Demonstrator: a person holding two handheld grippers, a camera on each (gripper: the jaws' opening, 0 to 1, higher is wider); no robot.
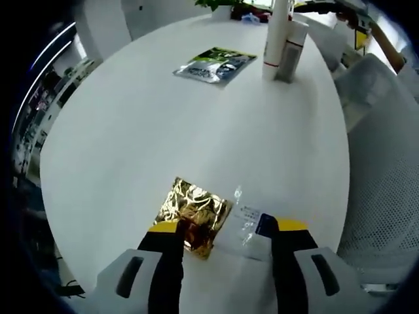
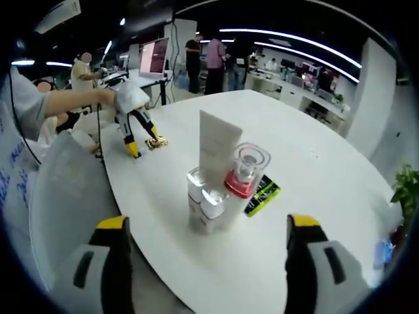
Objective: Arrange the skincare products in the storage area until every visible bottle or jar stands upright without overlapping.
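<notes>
Three upright containers: white tube (image 2: 218, 147), red-collared bottle (image 2: 243, 171) and clear-capped bottle (image 2: 203, 204), clustered and touching, standing near the table edge.
Flat items: gold foil sachet (image 1: 193, 214) and clear sachet (image 1: 249, 226), lying side by side at the near table edge; green-black sachet (image 1: 215, 65) lying flat just beside the cluster.
Carrier: round white table (image 1: 163, 137).
Left gripper (image 1: 226, 245): jaws moderately apart, nothing held, tips resting over the two near sachets.
Right gripper (image 2: 206, 229): jaws wide, empty, framing the upright cluster straight ahead.
Key relation: gold foil sachet sits directly at the left jaw tip, well apart from the cluster; left gripper is judged nearer it.
Surroundings: people at desks (image 2: 209, 62) behind.
</notes>
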